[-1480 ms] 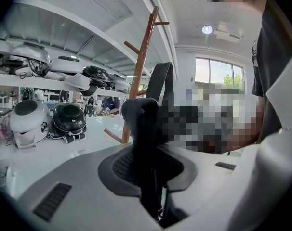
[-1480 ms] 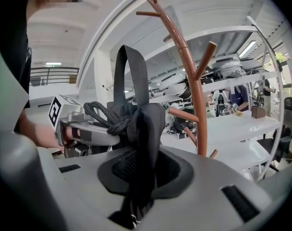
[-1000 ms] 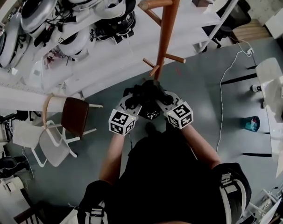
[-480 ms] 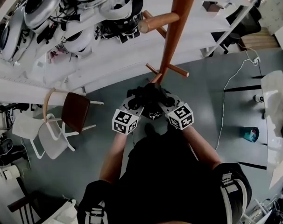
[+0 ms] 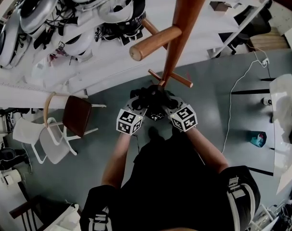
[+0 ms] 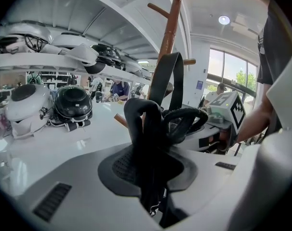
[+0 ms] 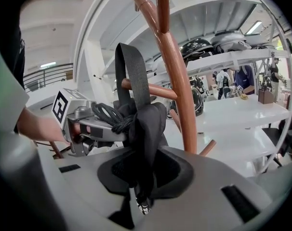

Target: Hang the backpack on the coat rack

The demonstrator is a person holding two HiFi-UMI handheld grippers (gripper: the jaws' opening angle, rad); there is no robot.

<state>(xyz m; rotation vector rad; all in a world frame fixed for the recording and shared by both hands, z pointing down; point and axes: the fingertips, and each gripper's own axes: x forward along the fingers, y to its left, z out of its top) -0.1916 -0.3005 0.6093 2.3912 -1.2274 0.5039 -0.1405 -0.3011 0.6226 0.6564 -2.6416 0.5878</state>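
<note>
Clearly both grippers are busy with one thing: the left gripper (image 6: 148, 158) has its jaws narrow and pressed on a fold of black cloth at the top of the backpack (image 5: 153, 97), and the right gripper (image 7: 143, 162) pinches another fold of the same top in the same way. So the backpack rests on no surface; it hangs in the air between the two grippers, just in front of the person and close to the rack (image 5: 178, 37), lower than the thick peg (image 5: 155, 42) that sticks out toward the camera in the head view. I think the grips are set on the two sides of the top for a reason: between them the loop (image 7: 131, 71) stands upright and free, so it can go over a peg. With only one grip the bag would probably turn and the loop would fall flat. Two short lower pegs (image 5: 179, 79) are the nearest to the bag. In my judgement the hanging is not yet done: in the right gripper view the loop crosses in front of one peg, but whether they touch I cannot tell. The next move needs the loop to pass over a peg end before the jaws open.
</note>
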